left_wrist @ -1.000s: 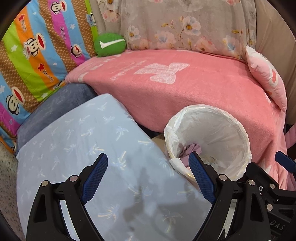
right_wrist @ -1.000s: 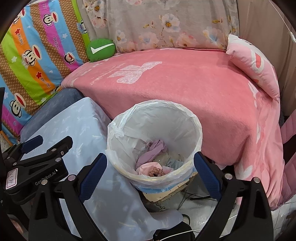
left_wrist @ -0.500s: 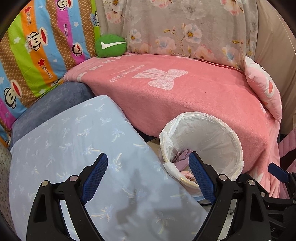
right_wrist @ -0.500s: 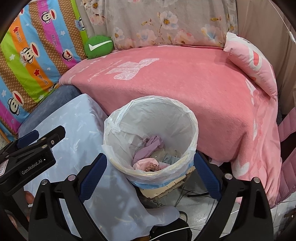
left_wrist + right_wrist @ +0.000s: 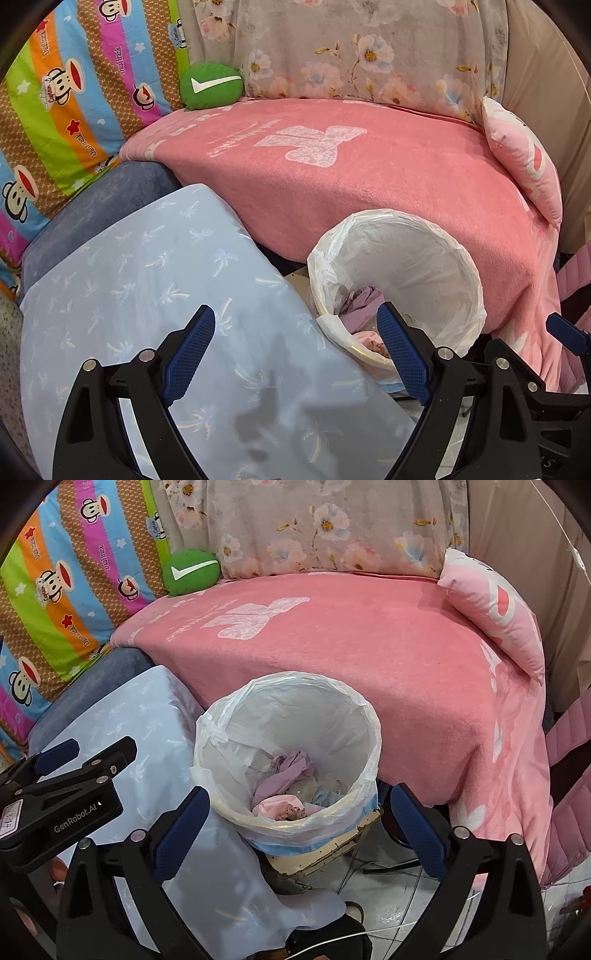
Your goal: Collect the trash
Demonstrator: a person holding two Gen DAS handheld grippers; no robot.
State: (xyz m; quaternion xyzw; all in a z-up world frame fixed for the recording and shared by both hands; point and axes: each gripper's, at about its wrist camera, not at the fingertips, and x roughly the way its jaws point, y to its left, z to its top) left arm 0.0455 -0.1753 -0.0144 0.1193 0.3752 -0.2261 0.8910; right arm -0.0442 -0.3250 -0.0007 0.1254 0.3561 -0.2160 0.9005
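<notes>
Hovering with both tongs spread wide and empty: left tongs (image 5: pixel 295 350) over the pale blue palm-print sheet (image 5: pixel 147 295), right tongs (image 5: pixel 299 830) framing the near rim of the lined trash bin (image 5: pixel 288 686). Sitting at six o'clock of the pink blanket (image 5: pixel 369 646), just beside the blue sheet, bin holding crumpled lilac and pink scraps (image 5: pixel 284 775) at its bottom. Showing at ten o'clock of the blanket, a green cushion (image 5: pixel 190 572) against the striped monkey-print quilt (image 5: pixel 55 590).
</notes>
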